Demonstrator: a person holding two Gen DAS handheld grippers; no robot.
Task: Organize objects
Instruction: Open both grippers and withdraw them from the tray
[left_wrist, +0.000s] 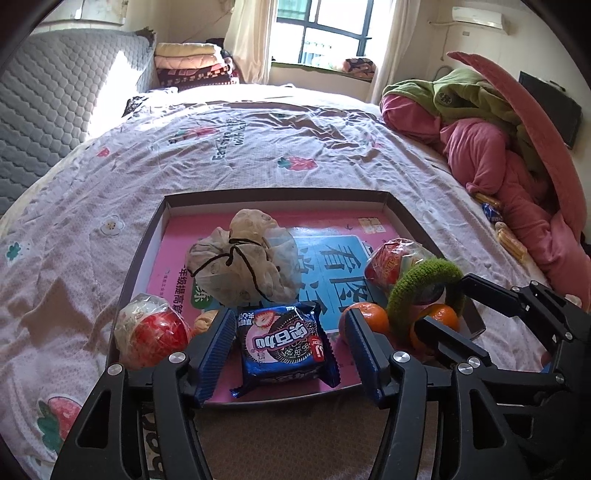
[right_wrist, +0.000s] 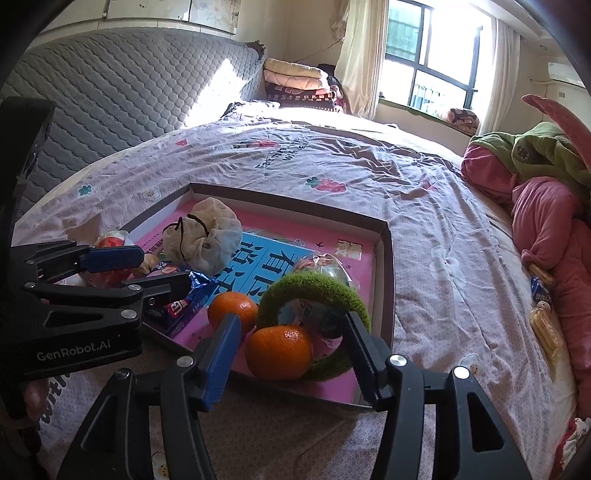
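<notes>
Two grippers are hovering at the near edge of the tray (left_wrist: 147, 236), and both are spread wide with nothing between their fingers. The left gripper (left_wrist: 291, 354) is lining up on the blue cookie packet (left_wrist: 286, 343), which is lying flat on the pink book cover at the tray's front, its blue pads flanking the packet but not yet touching it as far as I can tell. The right gripper (right_wrist: 291, 354) is framing the nearer tangerine (right_wrist: 279, 352), which is sitting against the green fuzzy ring (right_wrist: 314, 291); a second tangerine (right_wrist: 232, 308) is resting just behind it. Farther back, a tied cloth pouch (left_wrist: 240, 258) is slumping mid-tray, with a wrapped red apple (left_wrist: 151, 334) at the left corner and another wrapped snack (left_wrist: 395, 260) on the right.

By my reading, this is the approach before a pick. Next, each gripper is needing to ease forward and lower, then close: gently on the round tangerine, which could roll, and squarely across the crinkly packet.
</notes>
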